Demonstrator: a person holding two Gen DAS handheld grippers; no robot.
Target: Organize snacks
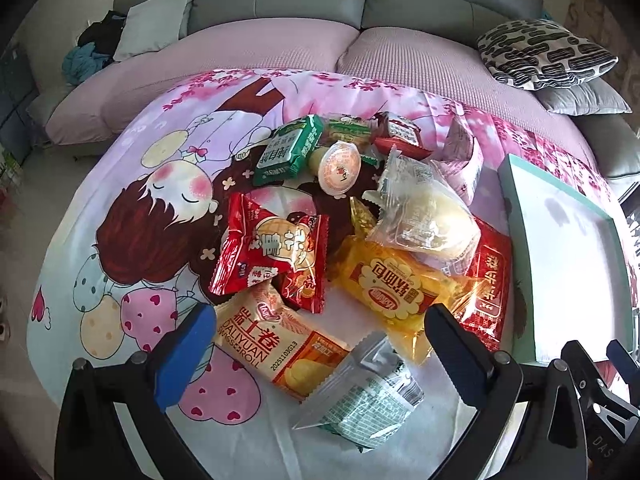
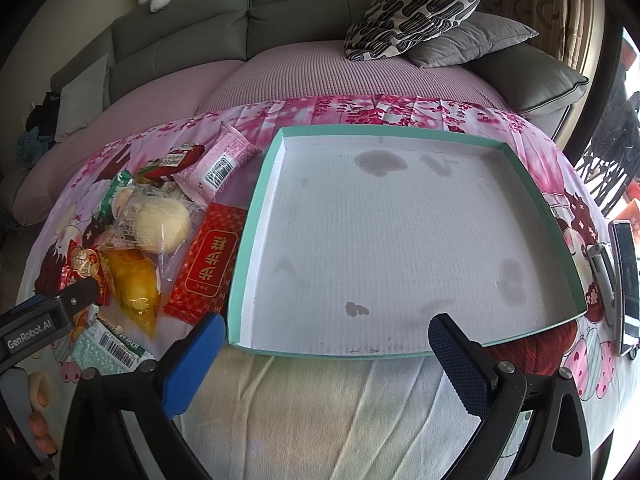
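A pile of wrapped snacks lies on a cartoon-print cloth. In the left wrist view I see a cream Swiss roll pack (image 1: 276,344), a silver-green packet (image 1: 360,400), a red cracker pack (image 1: 272,252), a yellow bread pack (image 1: 396,288), a clear bun bag (image 1: 424,208), a jelly cup (image 1: 340,166) and a green pack (image 1: 290,152). My left gripper (image 1: 320,344) is open above the near snacks, holding nothing. A teal-rimmed white box lid (image 2: 248,224) lies empty to the right of the pile. My right gripper (image 2: 324,340) is open over its near edge.
A red flat pack (image 2: 208,268) lies against the tray's left wall. A phone (image 2: 626,280) and a metal object lie right of the tray. A sofa with patterned (image 2: 416,12) and grey cushions stands behind the table.
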